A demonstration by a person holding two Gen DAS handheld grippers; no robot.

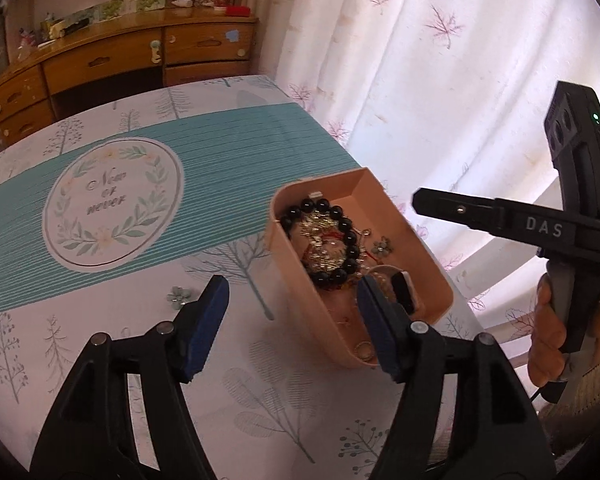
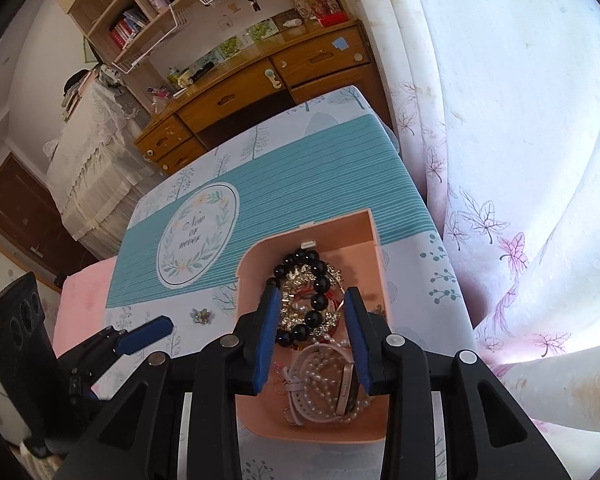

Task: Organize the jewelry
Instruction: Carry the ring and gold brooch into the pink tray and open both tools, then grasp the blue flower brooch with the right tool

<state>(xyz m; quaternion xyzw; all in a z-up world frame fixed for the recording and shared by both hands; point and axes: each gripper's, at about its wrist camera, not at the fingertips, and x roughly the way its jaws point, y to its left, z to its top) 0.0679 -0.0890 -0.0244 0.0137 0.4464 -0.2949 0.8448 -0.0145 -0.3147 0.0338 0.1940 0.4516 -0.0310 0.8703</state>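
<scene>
A pink open box (image 1: 428, 264) (image 2: 374, 240) sits on the table near the curtain side. In it lie a black bead bracelet (image 1: 342, 236) (image 2: 316, 276), gold jewelry (image 1: 324, 258) (image 2: 300, 276), a small flower piece (image 1: 382, 246), and a watch (image 2: 346, 392) tangled with a pearl strand (image 2: 320, 376). A second flower piece (image 1: 178, 295) (image 2: 201, 315) lies loose on the tablecloth left of the box. My left gripper (image 1: 292, 328) is open and empty at the box's near left corner. My right gripper (image 2: 312, 340) is open and empty, just above the box's contents.
The table carries a tablecloth with a teal band (image 1: 228, 152) (image 2: 300, 168) and a round emblem (image 1: 112, 204). A floral curtain (image 1: 440, 60) (image 2: 520, 160) hangs right behind the table's edge. A wooden desk (image 1: 140, 60) (image 2: 240, 92) stands beyond the table.
</scene>
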